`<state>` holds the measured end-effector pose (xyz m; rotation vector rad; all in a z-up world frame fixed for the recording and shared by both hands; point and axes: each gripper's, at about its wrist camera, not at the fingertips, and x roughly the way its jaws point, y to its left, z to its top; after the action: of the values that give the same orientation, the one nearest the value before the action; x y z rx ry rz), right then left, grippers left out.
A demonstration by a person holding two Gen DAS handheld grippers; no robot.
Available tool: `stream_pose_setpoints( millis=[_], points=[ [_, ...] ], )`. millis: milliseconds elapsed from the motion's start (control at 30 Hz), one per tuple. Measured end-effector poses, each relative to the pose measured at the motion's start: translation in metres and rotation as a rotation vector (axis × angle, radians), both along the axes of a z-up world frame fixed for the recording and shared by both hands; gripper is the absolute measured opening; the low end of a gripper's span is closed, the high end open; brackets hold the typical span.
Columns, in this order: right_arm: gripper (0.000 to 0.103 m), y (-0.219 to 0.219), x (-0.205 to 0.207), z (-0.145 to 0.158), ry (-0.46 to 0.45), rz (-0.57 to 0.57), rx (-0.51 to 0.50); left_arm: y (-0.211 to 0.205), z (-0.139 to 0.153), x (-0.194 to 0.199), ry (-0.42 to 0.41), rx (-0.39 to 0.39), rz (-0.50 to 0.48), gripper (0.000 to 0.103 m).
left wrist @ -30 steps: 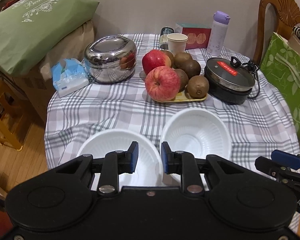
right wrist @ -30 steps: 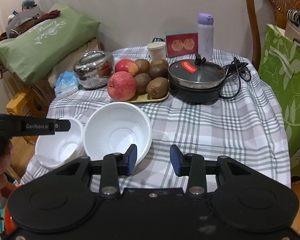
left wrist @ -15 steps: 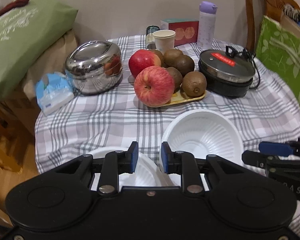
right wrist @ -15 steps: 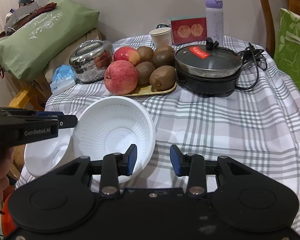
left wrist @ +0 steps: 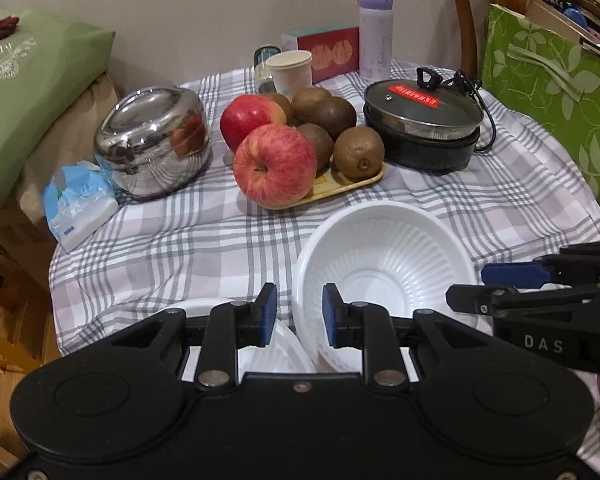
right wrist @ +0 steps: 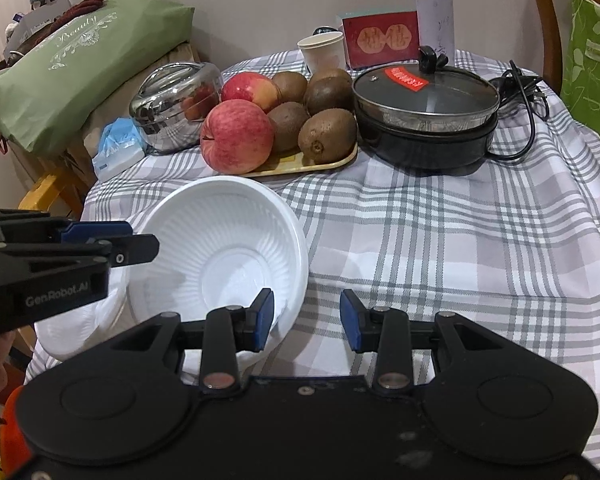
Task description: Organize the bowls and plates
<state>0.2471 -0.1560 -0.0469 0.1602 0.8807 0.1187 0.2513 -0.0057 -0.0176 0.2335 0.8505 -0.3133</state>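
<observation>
Bowls look thin, light, flexible plastic; right gripper (right wrist: 306, 322), jaws apart, straddles the ribbed white bowl (right wrist: 220, 248) rim, best pinched gently; left gripper (left wrist: 298, 316) jaws apart too.

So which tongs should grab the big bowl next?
Probably right: the right tongs already straddle the big bowl at its near rim, open. The left tongs sit between both bowls, gripping nothing.

The near right stretch of the grey-and-white checked tablecloth (right wrist: 440, 248) lies bare — open room for a gripper. Left of it the large ribbed white plastic bowl (right wrist: 224, 240) and a smaller white plastic bowl (right wrist: 80, 328) crowd the front edge. Behind them a wall of things — shiny steel lidded pot (left wrist: 152, 144), yellow tray of apples and kiwis (left wrist: 340, 186), black glass-lidded electric pan (right wrist: 424, 120) — closes the far side.
</observation>
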Motion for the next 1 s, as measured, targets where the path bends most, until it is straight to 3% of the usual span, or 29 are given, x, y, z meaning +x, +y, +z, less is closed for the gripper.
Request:
stream_pose_setpoints(
  millis=[433, 1000],
  points=[
    [0.039, 0.006, 0.01, -0.009, 0.008, 0.018, 0.018, -0.012, -0.016, 0.012, 0.057, -0.01, -0.014, 0.032],
    [0.041, 0.007, -0.021, 0.032, -0.069, 0.031, -0.017, -0.014, 0.017, -0.021, 0.007, -0.063, -0.007, 0.032]
  ],
)
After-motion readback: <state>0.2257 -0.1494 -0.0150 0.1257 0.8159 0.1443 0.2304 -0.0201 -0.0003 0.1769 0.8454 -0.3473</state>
